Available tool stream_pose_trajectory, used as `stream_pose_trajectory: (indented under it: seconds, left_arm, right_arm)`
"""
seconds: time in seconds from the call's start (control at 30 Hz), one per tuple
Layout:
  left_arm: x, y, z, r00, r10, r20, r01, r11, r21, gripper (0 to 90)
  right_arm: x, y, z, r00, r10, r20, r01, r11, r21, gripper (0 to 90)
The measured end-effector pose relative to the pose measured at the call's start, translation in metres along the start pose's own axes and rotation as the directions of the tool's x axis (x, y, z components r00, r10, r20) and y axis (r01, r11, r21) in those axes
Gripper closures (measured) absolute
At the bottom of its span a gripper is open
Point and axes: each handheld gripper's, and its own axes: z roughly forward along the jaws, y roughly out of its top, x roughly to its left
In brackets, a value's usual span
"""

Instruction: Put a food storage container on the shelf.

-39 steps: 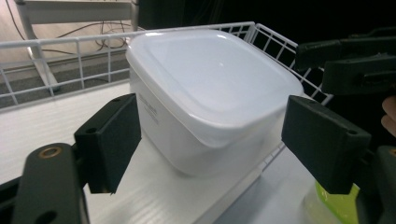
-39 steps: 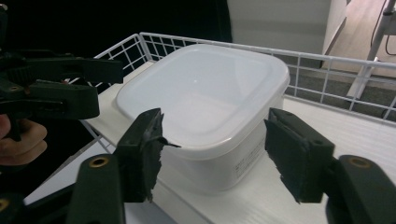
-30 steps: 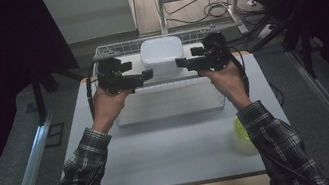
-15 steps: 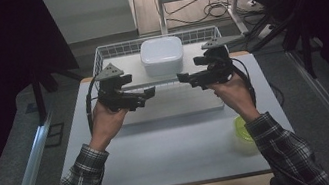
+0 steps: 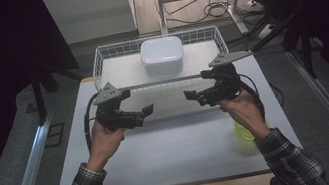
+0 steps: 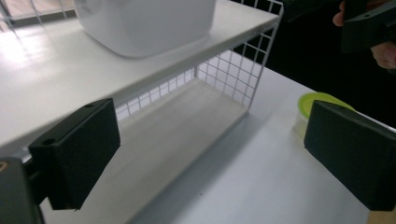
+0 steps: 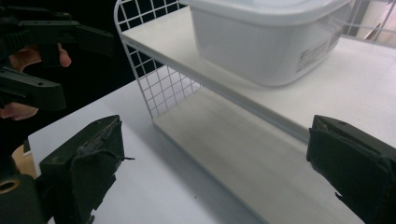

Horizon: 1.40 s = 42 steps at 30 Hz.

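A white lidded container (image 5: 161, 52) stands on the top shelf of a white wire rack (image 5: 106, 64) at the table's far side. My left gripper (image 5: 146, 114) and right gripper (image 5: 192, 97) hover in front of the rack, jaws pointing at each other, well apart from the container. In the left gripper view the left gripper (image 6: 215, 158) is open and empty, with the container (image 6: 140, 23) up on the shelf. The right gripper (image 7: 215, 172) has just been opening its jaws. They stand wide with nothing between them, below the container (image 7: 266, 37).
The rack's lower shelf (image 6: 187, 121) sits under the upper board (image 6: 56, 79). A yellow-green lidded cup (image 5: 246, 132) stands on the white table (image 5: 174, 162) by the right forearm. Dark floor and metal rails flank the table.
Both grippers have drawn back from the two sides of the white container, toward the person and lower. The container stays on the top shelf.
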Motion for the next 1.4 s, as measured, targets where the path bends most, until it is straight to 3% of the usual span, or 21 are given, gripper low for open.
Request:
stream_pose_trajectory:
  seconds: [0.1,0.13,0.23,0.33,0.7,0.87,1.0,1.4]
  left_arm:
    - [0.001,-0.009,0.0,0.9999,0.015,-0.003,-0.015,0.9997,0.021,6.3]
    - [0.001,-0.013,0.0,0.9999,0.015,0.0,-0.015,0.9994,0.03,6.5]
    - [0.001,-0.018,-0.001,1.0,0.007,0.007,-0.007,0.9995,0.032,6.9]
    - [-0.002,-0.026,-0.001,0.9998,0.003,0.021,-0.004,0.9991,0.042,7.1]
    - [-0.019,-0.049,-0.006,0.9999,0.006,0.008,-0.006,0.9978,0.066,5.8]
    - [-0.023,-0.063,-0.006,0.9998,-0.009,0.016,0.008,0.998,0.063,5.8]
    - [-0.026,-0.069,-0.007,1.0,0.004,0.004,-0.004,0.9974,0.072,6.3]
    - [-0.033,-0.094,-0.012,0.9999,0.003,-0.012,-0.002,0.9971,0.076,6.1]
  right_arm:
    - [0.004,-0.008,-0.001,0.9997,-0.026,-0.004,0.026,1.0,0.008,4.8]
    - [0.008,-0.015,-0.002,0.9979,-0.062,0.015,0.062,0.998,0.012,4.4]
    - [0.012,-0.022,-0.004,0.9949,-0.097,0.029,0.096,0.995,0.013,4.1]
    - [0.015,-0.028,-0.007,0.9943,-0.104,0.025,0.104,0.995,0.013,3.8]
    - [0.015,-0.059,-0.012,0.9988,-0.046,0.017,0.046,0.999,0.024,4.1]
    - [0.016,-0.069,-0.013,0.9988,-0.041,0.026,0.04,0.999,0.035,4.1]
    - [0.018,-0.08,-0.017,0.9991,-0.032,0.029,0.031,0.999,0.03,4.1]
    - [0.024,-0.106,-0.022,0.9972,-0.061,0.043,0.059,0.997,0.052,3.2]
